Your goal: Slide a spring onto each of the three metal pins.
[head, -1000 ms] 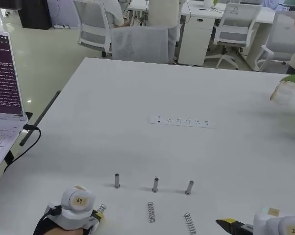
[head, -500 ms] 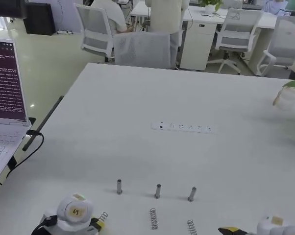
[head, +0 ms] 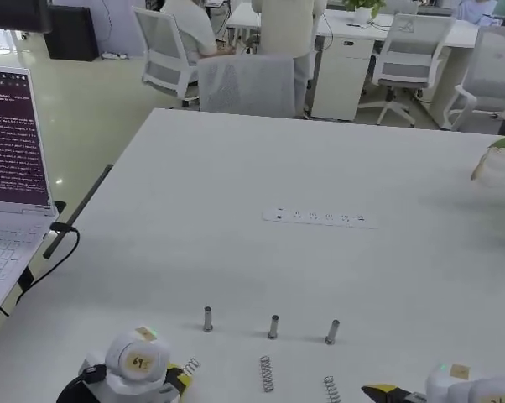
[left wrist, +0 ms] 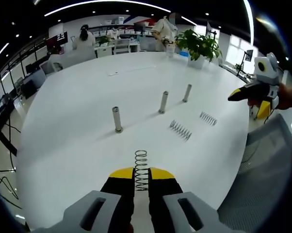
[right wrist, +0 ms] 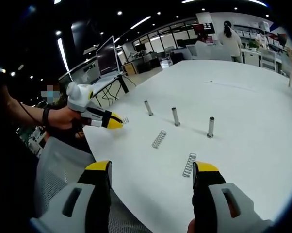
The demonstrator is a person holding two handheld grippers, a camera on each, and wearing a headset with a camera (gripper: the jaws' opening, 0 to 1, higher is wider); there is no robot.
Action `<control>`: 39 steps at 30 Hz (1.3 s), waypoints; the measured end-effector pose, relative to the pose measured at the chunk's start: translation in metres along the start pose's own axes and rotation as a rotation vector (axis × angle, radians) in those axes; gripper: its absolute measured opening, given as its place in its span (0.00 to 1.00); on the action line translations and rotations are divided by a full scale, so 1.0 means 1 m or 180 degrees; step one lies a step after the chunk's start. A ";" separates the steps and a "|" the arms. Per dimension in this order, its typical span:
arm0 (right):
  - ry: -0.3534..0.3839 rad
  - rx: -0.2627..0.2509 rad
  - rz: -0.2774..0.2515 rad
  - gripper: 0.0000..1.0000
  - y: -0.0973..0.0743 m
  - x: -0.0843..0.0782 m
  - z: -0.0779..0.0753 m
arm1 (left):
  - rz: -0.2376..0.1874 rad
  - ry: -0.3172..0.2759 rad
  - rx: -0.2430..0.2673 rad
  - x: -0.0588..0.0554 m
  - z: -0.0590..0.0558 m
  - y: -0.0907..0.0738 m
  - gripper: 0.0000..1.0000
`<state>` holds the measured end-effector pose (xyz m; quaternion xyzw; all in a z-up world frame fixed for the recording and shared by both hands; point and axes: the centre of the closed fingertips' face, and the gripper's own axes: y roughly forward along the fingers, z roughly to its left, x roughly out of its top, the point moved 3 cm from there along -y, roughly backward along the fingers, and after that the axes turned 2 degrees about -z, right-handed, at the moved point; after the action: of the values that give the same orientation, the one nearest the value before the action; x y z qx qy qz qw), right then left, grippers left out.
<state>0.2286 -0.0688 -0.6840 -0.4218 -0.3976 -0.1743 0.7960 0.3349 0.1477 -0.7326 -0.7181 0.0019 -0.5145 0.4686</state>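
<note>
Now the left tool (left wrist: 141, 174) is clenched on one spring (left wrist: 141, 162), which sticks out past its yellow tips toward the nearest of three metal pins (left wrist: 163, 102) standing upright in a row on the white counter (left wrist: 78, 97). Two loose springs (head: 267, 374) lie flat on the counter, near the middle and right-hand pins but apart from them. The right tool (right wrist: 152, 167) hangs released, jaws wide, over the counter's near edge, one loose spring just beyond its right tip.

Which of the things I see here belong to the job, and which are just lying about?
For the job: three pins, two loose springs, a third spring in the left gripper.
Lying about: laptop, power strip, plant.
</note>
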 end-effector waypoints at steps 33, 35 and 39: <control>-0.0126 0.0269 -0.0005 0.59 0.024 0.022 0.008 | -0.0170 0.0589 -0.0616 0.040 -0.088 0.006 0.02; -0.0129 0.0289 -0.0004 0.59 0.026 0.023 0.009 | -0.0180 0.0615 -0.0646 0.042 -0.092 0.005 0.02; -0.0131 0.0320 0.0002 0.57 0.028 0.024 0.010 | -0.0196 0.0713 -0.0724 0.045 -0.103 0.005 0.02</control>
<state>0.2560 -0.0430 -0.6771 -0.3850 -0.4220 -0.1451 0.8079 0.2819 0.0537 -0.6992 -0.7044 0.0904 -0.6020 0.3652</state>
